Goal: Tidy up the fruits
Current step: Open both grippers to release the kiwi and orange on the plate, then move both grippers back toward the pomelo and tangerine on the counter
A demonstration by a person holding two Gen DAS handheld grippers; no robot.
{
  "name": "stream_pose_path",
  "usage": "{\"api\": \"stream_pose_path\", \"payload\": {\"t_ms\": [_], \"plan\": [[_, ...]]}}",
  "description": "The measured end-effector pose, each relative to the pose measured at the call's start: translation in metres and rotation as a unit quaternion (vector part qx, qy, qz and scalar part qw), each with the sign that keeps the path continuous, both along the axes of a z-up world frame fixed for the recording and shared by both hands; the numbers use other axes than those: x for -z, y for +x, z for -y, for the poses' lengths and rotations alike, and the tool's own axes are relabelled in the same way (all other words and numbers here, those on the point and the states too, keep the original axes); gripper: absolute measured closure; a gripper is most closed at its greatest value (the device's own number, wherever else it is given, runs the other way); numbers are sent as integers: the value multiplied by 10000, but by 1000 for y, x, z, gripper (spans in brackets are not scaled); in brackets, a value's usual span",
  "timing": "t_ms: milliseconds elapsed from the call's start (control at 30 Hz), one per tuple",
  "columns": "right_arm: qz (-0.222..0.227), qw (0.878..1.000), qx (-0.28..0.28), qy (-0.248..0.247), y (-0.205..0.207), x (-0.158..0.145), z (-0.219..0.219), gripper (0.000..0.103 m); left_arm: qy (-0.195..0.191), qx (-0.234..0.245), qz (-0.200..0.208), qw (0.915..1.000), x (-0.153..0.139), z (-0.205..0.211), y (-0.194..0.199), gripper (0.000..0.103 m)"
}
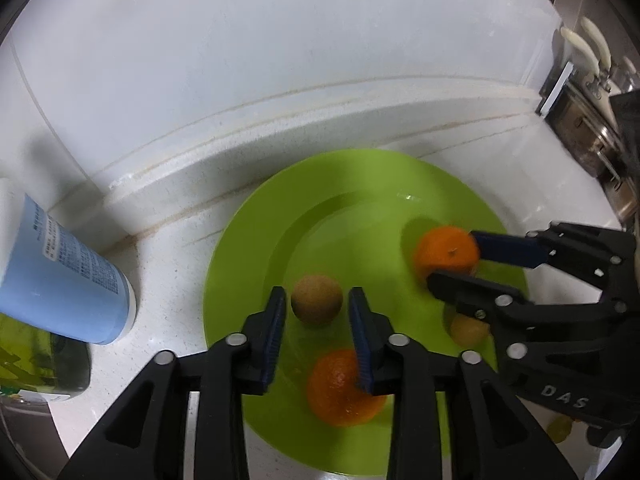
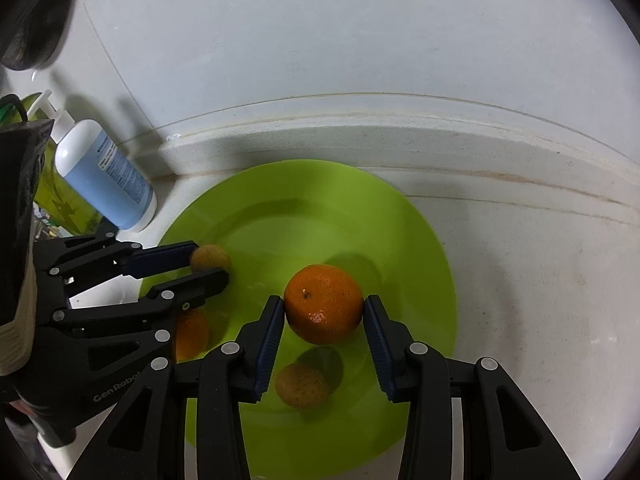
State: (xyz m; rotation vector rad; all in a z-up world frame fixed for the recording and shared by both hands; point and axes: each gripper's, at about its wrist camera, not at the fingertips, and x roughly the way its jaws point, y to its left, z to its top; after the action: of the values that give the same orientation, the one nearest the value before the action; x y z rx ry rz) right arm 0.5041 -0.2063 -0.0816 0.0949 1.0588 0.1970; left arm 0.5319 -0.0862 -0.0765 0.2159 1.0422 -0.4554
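A green plate [image 1: 248, 240] [image 2: 400, 220] lies on the white counter and holds several fruits. My left gripper [image 1: 317, 300] [image 2: 208, 264] is open around a small brown round fruit [image 1: 316, 298] [image 2: 212, 257], with gaps on both sides. An orange [image 1: 340, 390] [image 2: 192, 334] lies below it on the plate. My right gripper [image 2: 324, 306] [image 1: 454, 258] is closed on another orange [image 2: 323, 302] [image 1: 446, 250], its pads touching both sides. A second brown fruit [image 2: 301, 386] [image 1: 468, 330] lies under the right gripper.
A blue bottle with a white pump [image 1: 60, 276] [image 2: 104, 176] stands left of the plate, with a green bottle [image 1: 36, 364] beside it. A raised counter ledge and white wall run behind. Kitchen utensils [image 1: 588, 52] hang at the far right. A small yellow object [image 1: 560, 428] lies by the right gripper's body.
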Motion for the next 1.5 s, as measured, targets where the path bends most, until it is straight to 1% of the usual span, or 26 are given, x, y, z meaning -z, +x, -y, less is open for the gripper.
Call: {"api": "stream_pose_path", "payload": {"t_ms": [33, 133, 200, 400, 533, 600, 667, 767, 867, 1000, 1067, 1200, 1333, 1433, 1500], "plan": [[36, 10000, 7, 42, -1, -1, 0, 61, -7, -6, 39, 10000, -3, 0, -1, 64], [104, 9999, -6, 121, -2, -6, 0, 60, 4, -37, 161, 9999, -12, -4, -5, 64], [176, 9998, -18, 106, -4, -11, -1, 57, -25, -84, 233, 9997, -19, -7, -9, 61], [470, 9989, 31, 78, -22, -35, 2, 56, -118, -246, 580, 9979, -47, -23, -32, 56], [756, 9970, 137, 50, -46, -57, 5, 56, -170, -303, 947, 9949, -71, -28, -59, 53], [921, 9956, 170, 45, -59, -69, 7, 53, -222, -294, 1164, 9925, -85, -31, -76, 51], [1115, 9935, 228, 44, -74, -83, 8, 52, -304, -258, 1338, 9902, -98, -32, -94, 50], [1340, 9905, 288, 67, -96, -100, 10, 52, -375, -237, 1534, 9872, -112, -33, -116, 48], [1546, 9873, 337, 98, -120, -114, 13, 49, -441, -223, 1753, 9833, -124, -35, -142, 45], [1765, 9834, 400, 106, -150, -127, 15, 49, -479, -237, 1907, 9802, -132, -39, -168, 43], [1824, 9822, 438, 108, -161, -128, 10, 49, -553, -237, 1914, 9797, -132, -43, -181, 43], [1920, 9805, 426, 45, -184, -127, 5, 49, -565, -364, 1992, 9777, -131, -52, -207, 42], [2017, 9786, 395, -85, -208, -123, -3, 49, -522, -489, 2017, 9768, -125, -61, -231, 40], [2046, 9782, 339, -75, -223, -120, -9, 49, -534, -514, 1955, 9779, -117, -67, -246, 39], [2071, 9779, 290, -67, -233, -117, -13, 49, -471, -535, 1974, 9777, -112, -71, -258, 38]]}}
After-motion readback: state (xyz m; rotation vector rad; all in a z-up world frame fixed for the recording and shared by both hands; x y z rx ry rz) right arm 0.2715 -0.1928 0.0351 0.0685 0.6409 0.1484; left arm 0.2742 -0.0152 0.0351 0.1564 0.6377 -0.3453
